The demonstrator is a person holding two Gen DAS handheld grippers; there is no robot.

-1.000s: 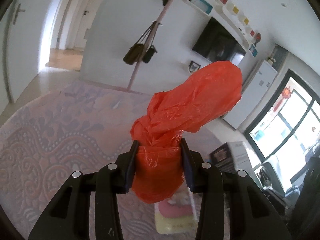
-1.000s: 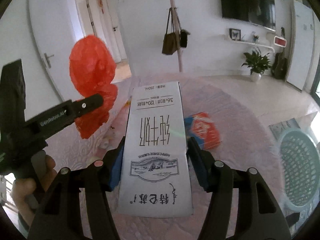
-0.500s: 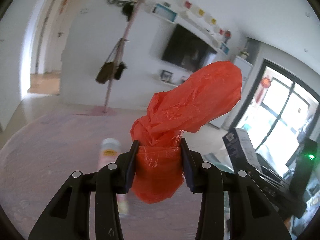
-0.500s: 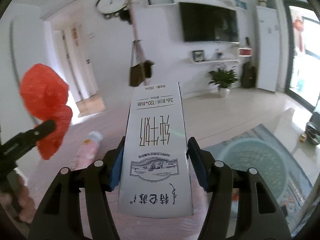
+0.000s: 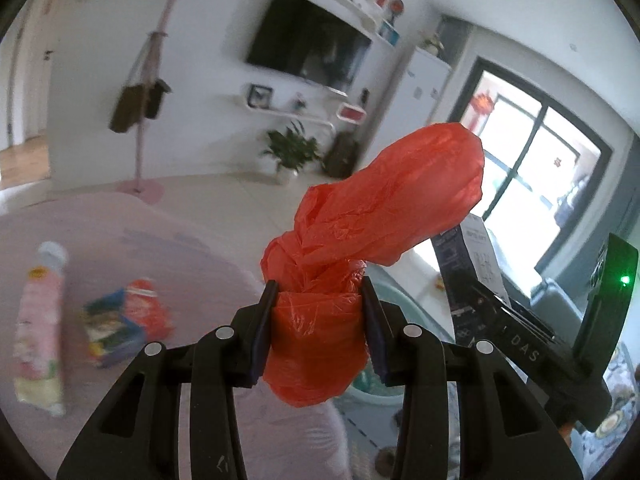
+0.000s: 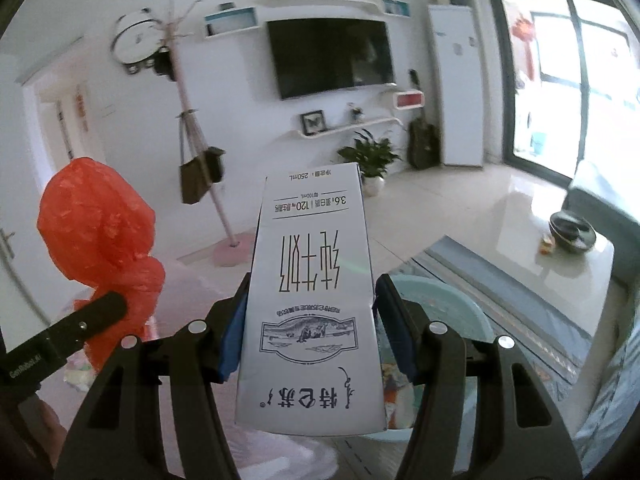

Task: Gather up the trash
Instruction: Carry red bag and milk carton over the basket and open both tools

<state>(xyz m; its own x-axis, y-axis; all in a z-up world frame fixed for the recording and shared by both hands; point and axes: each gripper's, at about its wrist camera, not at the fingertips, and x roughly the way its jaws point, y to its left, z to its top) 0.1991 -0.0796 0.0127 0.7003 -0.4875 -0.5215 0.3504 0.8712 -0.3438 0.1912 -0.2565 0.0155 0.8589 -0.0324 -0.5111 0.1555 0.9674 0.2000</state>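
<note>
We've got two bits of trash in the air: the red plastic bag [image 5: 320, 320], knotted and crumpled, and the white milk carton [image 6: 310, 304], print upside down to the cam. Both hang above the pale teal basket [image 6: 452, 308], whose rim shows just behind and below the carton in the right wrist view; it peeks under the bag in the left view too.

Step in hand, we reckon: drop both into the basket. To do it well we'd centre each item over the opening w/ the rim clear on all sides, lower a bit so the light bag doesn't drift, then let go one at a time. The carton is stiff and long, so tip it end-down or it may catch the rim.

Left hand-held gripper [image 5: 319, 316]: closed to about bag width, pads pinching the bag below its knot, the bigger puff sticking out past the tips. Right hand-held gripper [image 6: 310, 320]: closed on the carton's two side faces, roughly mid-length, carton pointing fwd.

More trash on the pink rug [image 5: 192, 248]: a pink bottle [image 5: 40, 328] and a colourful wrapper [image 5: 120, 328], well apart from the basket.
</note>
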